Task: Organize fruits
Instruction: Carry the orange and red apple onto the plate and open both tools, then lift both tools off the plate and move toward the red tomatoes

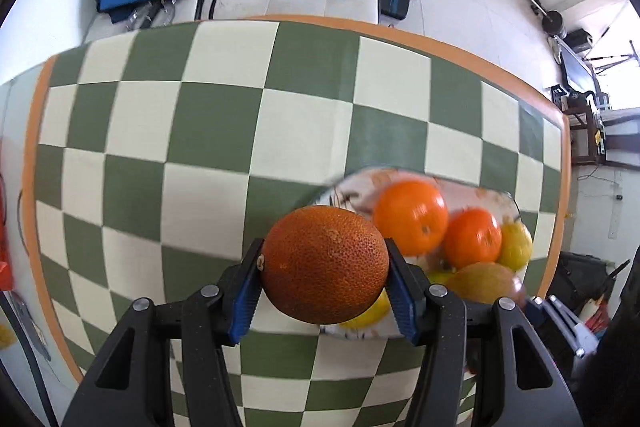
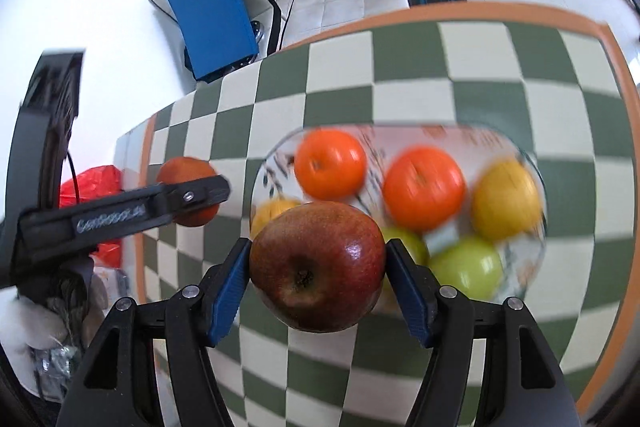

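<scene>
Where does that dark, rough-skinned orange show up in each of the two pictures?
Left wrist: the dark orange sits low in the middle, clamped in the left gripper.
Right wrist: the same fruit is at middle left, half hidden behind that gripper's black finger.
Shared landmark: the fruit plate on the checked cloth.

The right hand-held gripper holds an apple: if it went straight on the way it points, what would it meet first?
Probably the bowl of fruit: past the apple in the right hand-held gripper lie two oranges and a green apple. Depth is unclear, so it might pass above them.
</scene>
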Action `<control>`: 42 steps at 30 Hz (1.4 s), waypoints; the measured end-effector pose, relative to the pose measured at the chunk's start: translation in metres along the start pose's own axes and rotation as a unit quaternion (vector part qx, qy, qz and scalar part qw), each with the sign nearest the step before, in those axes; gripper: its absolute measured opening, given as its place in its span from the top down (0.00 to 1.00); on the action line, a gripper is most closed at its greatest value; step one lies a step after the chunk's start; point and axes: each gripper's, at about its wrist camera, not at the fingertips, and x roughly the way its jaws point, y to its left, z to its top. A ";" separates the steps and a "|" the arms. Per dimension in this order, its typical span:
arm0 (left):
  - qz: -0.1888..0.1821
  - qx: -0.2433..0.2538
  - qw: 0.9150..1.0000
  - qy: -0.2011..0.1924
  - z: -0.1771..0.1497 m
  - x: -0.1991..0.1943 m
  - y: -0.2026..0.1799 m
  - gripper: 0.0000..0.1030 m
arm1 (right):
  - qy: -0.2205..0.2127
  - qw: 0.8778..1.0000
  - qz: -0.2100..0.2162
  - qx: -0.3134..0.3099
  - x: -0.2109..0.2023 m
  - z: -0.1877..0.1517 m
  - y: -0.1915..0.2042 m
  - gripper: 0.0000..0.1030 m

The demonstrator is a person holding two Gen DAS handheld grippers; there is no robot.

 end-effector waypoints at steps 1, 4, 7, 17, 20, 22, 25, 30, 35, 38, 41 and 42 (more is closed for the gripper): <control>-0.004 0.003 1.000 0.010 0.005 0.005 -0.001 0.48 | 0.004 1.000 -0.006 -0.002 0.005 0.005 0.001 0.32; -0.015 0.006 0.999 0.037 0.013 0.019 -0.003 0.48 | 0.022 0.999 -0.023 -0.006 0.026 0.015 0.004 0.32; -0.028 0.002 0.997 0.065 0.018 0.033 -0.003 0.48 | 0.037 0.999 -0.034 0.000 0.035 0.016 -0.003 0.31; -0.059 -0.024 0.994 0.086 0.014 0.041 0.004 0.11 | 0.031 0.999 -0.017 0.037 0.024 0.009 -0.022 0.14; -0.053 -0.025 0.996 0.072 0.012 0.032 0.008 0.11 | 0.017 0.999 -0.036 0.037 0.013 0.007 -0.024 0.13; -0.040 -0.021 0.997 0.055 0.008 0.024 0.007 0.11 | 0.002 0.998 -0.052 0.033 0.002 0.003 -0.025 0.08; -0.004 -0.007 1.000 0.015 -0.006 0.008 0.001 0.11 | -0.020 0.997 -0.075 0.026 -0.013 -0.004 -0.027 0.08; 0.056 0.021 0.996 -0.061 -0.047 -0.018 -0.009 0.11 | -0.045 0.992 -0.117 0.013 -0.037 -0.029 -0.036 0.08; 0.073 0.032 0.991 -0.111 -0.089 -0.030 -0.020 0.11 | -0.062 0.987 -0.150 0.006 -0.054 -0.061 -0.047 0.08; 0.071 0.036 0.989 -0.128 -0.110 -0.038 -0.026 0.11 | -0.074 0.983 -0.166 0.001 -0.065 -0.080 -0.051 0.08; 0.069 0.039 0.987 -0.142 -0.129 -0.047 -0.034 0.11 | -0.087 0.982 -0.168 0.005 -0.078 -0.094 -0.053 0.08; 0.067 0.041 0.986 -0.148 -0.135 -0.053 -0.036 0.11 | -0.093 0.981 -0.170 0.005 -0.084 -0.099 -0.053 0.08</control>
